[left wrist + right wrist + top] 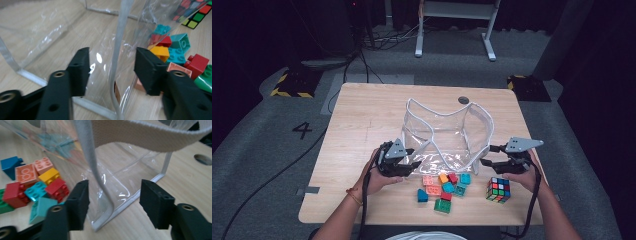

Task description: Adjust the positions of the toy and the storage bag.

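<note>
Vinyl of this kind is light, floppy and slick, so the clear bag (447,137), standing open at the middle of the table (362,115), will probably sag or fold wherever it is pinched. I judge its white fabric trim the best place to take hold, being stiffer and less slippery than the see-through walls.

The left gripper (414,162) is at the bag's near left corner. Its jaws are apart, astride the upright corner trim (117,50) with a gap on each side, gripping nothing. The right gripper (486,155) is at the bag's near right corner, likewise spread around a trim strip (96,170) without pressing it.

Toy blocks (444,187) lie just in front of the bag, and a puzzle cube (498,190) sits to their right.

Glare and creases make the bag's walls hard to trace, and whether anything lies inside it cannot be told. The bag's top band is cut off in the right gripper view.
</note>
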A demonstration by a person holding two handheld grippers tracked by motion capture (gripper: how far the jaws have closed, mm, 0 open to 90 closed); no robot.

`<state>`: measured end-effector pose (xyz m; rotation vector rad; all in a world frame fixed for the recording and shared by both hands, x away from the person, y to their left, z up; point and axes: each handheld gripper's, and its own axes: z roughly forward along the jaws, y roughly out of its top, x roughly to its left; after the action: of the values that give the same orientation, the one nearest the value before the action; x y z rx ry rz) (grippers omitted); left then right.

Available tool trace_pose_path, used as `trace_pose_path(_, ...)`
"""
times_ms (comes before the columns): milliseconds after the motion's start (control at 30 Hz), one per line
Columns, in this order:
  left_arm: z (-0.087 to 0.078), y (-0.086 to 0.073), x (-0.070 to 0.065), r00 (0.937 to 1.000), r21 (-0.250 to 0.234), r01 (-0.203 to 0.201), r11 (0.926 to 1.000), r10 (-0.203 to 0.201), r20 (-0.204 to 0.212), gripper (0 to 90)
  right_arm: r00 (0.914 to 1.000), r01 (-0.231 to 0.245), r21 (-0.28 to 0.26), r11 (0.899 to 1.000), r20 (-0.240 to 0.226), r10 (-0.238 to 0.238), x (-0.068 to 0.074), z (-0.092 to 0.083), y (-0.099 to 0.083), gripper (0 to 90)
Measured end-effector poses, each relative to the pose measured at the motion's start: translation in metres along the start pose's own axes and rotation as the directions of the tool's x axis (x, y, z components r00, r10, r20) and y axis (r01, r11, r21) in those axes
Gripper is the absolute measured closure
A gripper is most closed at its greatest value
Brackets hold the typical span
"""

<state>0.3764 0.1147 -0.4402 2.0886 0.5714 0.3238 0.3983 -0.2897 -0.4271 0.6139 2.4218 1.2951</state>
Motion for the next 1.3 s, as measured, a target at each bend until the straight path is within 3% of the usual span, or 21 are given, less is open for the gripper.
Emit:
trace_pose_path(67,-0.002,0.002,0.000,0.9996,-0.036,-0.024,0.9990,0.025,0.013,58.5,0.9997,0.010,-0.016,1.000,-0.024,-0.010,-0.002,0.002,0.002,56.7)
trace_pose_path(133,-0.002,0.003,-0.002,0.9974,-0.064,-0.071,0.9954,0.071,0.008,74.0,0.9988,0.030,-0.026,0.999,-0.036,-0.031,-0.002,0.005,0.004,66.7)
trace_pose_path(200,0.000,0.005,-0.003,0.9963,-0.068,-0.085,0.9941,0.086,0.007,81.1,0.9982,0.049,-0.029,0.998,-0.032,-0.050,0.000,0.009,0.005,77.4)
trace_pose_path(233,0.000,0.005,-0.003,0.9963,-0.068,-0.085,0.9941,0.086,0.007,84.4,0.9982,0.049,-0.029,0.998,-0.032,-0.050,0.000,0.009,0.005,77.4)
trace_pose_path(267,0.002,0.005,-0.002,0.9954,-0.062,-0.095,0.9935,0.096,0.007,86.5,0.9967,0.079,-0.033,0.996,-0.018,-0.080,0.002,0.010,0.005,85.0)
trace_pose_path(300,0.002,0.006,0.000,0.9946,-0.070,-0.104,0.9921,0.104,-0.006,86.9,0.9960,0.089,-0.037,0.995,-0.008,-0.089,0.002,0.010,0.005,87.0)
trace_pose_path(467,-0.002,0.005,0.004,0.9952,-0.086,-0.093,0.9919,0.090,-0.037,87.4,0.9976,0.067,-0.024,0.997,0.017,-0.067,0.003,0.006,0.003,88.0)
trace_pose_path(533,-0.002,0.005,0.006,0.9955,-0.088,-0.089,0.9921,0.086,-0.039,87.4,0.9979,0.055,-0.008,0.998,0.035,-0.055,0.005,0.004,0.003,88.1)
trace_pose_path(567,-0.002,0.005,0.011,0.9982,-0.098,-0.058,0.9935,0.056,-0.024,87.5,0.9965,0.068,-0.003,0.998,0.048,-0.068,0.006,0.003,0.003,88.2)
trace_pose_path(667,-0.001,0.008,0.017,0.9984,-0.111,-0.053,0.9924,0.050,-0.028,87.5,0.9953,0.064,0.006,0.998,0.072,-0.065,0.009,0.000,0.002,88.3)
trace_pose_path(733,0.011,0.012,0.020,0.9990,-0.119,-0.045,0.9919,0.045,-0.001,87.5,0.9922,0.064,0.027,0.998,0.106,-0.066,0.013,-0.009,0.001,88.3)
trace_pose_path(833,0.021,0.016,0.022,0.9970,-0.108,-0.078,0.9911,0.078,-0.003,87.6,0.9875,0.068,0.043,0.997,0.140,-0.073,0.015,-0.016,-0.004,88.3)
trace_pose_path(867,0.024,0.017,0.022,0.9980,-0.110,-0.060,0.9921,0.062,0.013,87.6,0.9874,0.064,0.043,0.997,0.142,-0.069,0.014,-0.018,-0.006,88.3)
trace_pose_path(1067,0.029,0.021,0.022,0.9962,-0.111,-0.078,0.9907,0.082,0.029,87.6,0.9886,0.050,0.052,0.997,0.139,-0.057,0.014,-0.029,-0.014,88.3)
trace_pose_path(1300,0.025,0.019,0.019,0.9958,-0.114,-0.084,0.9900,0.088,0.028,87.6,0.9915,0.048,0.029,0.998,0.120,-0.051,0.009,-0.026,-0.015,88.0)
